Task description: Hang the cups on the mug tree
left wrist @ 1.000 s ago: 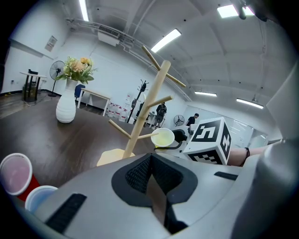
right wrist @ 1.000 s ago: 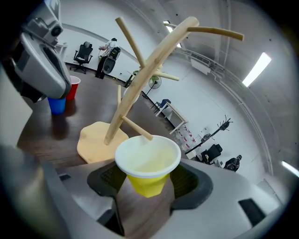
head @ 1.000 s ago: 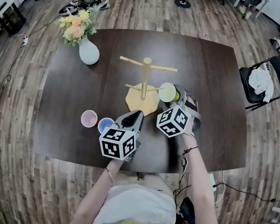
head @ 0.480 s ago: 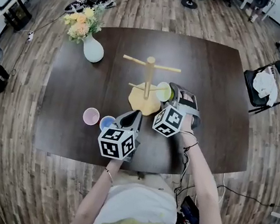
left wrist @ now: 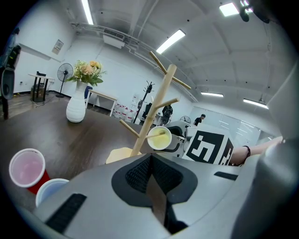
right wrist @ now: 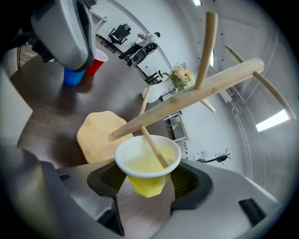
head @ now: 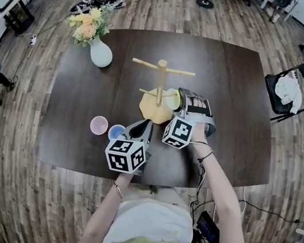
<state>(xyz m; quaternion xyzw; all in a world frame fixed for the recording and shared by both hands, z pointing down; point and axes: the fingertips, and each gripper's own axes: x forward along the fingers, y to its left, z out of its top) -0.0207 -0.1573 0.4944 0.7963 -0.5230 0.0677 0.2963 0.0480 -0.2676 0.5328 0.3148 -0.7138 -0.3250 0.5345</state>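
Yellow cup (right wrist: 145, 163): clamped in right gripper (right wrist: 148, 182), peg (right wrist: 154, 145) inside its mouth.
Left gripper (left wrist: 150, 161): closed, empty.
Change: cup is brought nearer the trunk (head: 159, 87).

Mug tree (head: 159, 85) ahead, cups (head: 99, 125) left; tabletop's (head: 236, 92) right side open.

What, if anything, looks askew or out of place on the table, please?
Nothing damaged or spilled. Only the yellow cup lies tipped sideways in the right gripper, a mug tree peg poking into its mouth.
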